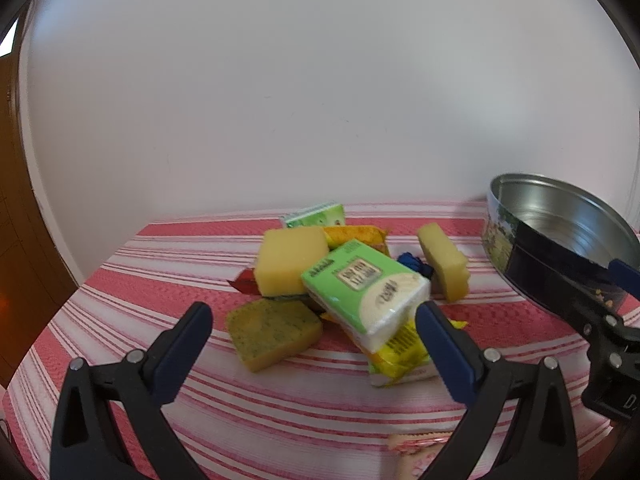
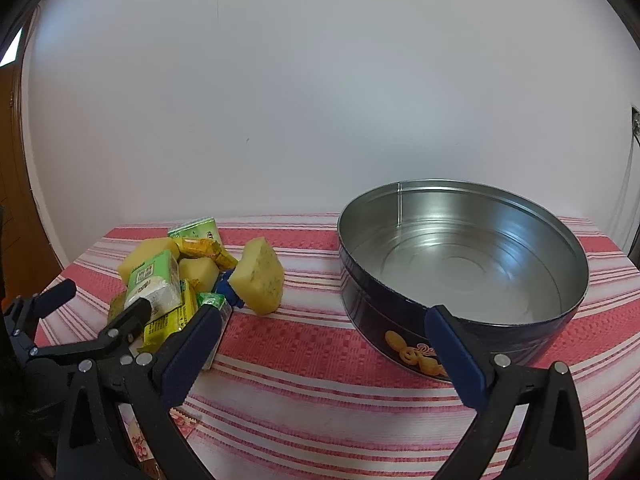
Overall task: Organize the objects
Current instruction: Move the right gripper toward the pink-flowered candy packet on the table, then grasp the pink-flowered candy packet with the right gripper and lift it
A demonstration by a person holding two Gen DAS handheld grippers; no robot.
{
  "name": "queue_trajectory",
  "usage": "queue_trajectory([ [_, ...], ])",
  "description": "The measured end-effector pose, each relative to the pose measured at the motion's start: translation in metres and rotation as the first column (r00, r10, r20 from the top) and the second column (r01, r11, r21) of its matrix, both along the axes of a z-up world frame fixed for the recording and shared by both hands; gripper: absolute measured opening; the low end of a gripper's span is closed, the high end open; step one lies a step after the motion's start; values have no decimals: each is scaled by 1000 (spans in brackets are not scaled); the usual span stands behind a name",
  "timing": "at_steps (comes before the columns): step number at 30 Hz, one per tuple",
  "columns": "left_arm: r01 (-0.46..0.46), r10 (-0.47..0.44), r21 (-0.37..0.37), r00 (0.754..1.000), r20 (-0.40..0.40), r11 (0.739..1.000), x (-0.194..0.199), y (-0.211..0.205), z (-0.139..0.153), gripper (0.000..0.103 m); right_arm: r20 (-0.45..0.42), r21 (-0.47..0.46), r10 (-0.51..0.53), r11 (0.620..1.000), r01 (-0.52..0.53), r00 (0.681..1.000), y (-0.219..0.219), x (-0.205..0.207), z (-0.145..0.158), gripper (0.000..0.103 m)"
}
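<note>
A pile of objects lies on the red-striped cloth [image 1: 280,408]: yellow sponges [image 1: 290,264], a speckled sponge [image 1: 272,334], a green tissue pack [image 1: 366,296], yellow snack packets [image 1: 400,350] and a separate sponge [image 1: 444,266]. My left gripper [image 1: 314,320] is open just in front of the pile, the speckled sponge between its fingers' line. An empty round metal tin [image 2: 464,264] with a dark blue wall stands to the right. My right gripper [image 2: 324,320] is open and empty, its right finger [image 2: 456,356] by the tin's front wall. The pile also shows in the right wrist view [image 2: 172,280].
A white wall [image 1: 320,80] stands right behind the table. A wooden door [image 1: 12,200] is at the left. The right gripper's body [image 1: 592,312] shows at the right of the left wrist view, in front of the tin [image 1: 560,232].
</note>
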State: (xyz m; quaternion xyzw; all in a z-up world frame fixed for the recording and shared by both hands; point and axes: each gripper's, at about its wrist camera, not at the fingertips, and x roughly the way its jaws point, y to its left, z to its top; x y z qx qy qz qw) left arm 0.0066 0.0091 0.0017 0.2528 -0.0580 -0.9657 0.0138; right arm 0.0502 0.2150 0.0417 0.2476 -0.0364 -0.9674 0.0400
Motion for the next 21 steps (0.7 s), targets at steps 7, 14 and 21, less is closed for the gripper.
queue_trajectory([
  [7, -202, 202, 11, 977, -70, 979, -6, -41, 14, 103, 74, -13, 137, 991, -137, 988, -10, -8, -6, 103],
  [14, -282, 284, 110, 959, -7, 953, -13, -73, 15, 103, 222, -94, 409, 912, -398, 885, -49, -8, -25, 103],
  [21, -271, 273, 93, 962, -12, 958, -15, -71, 11, 103, 298, -11, 514, 844, -536, 804, -94, 11, -35, 102],
])
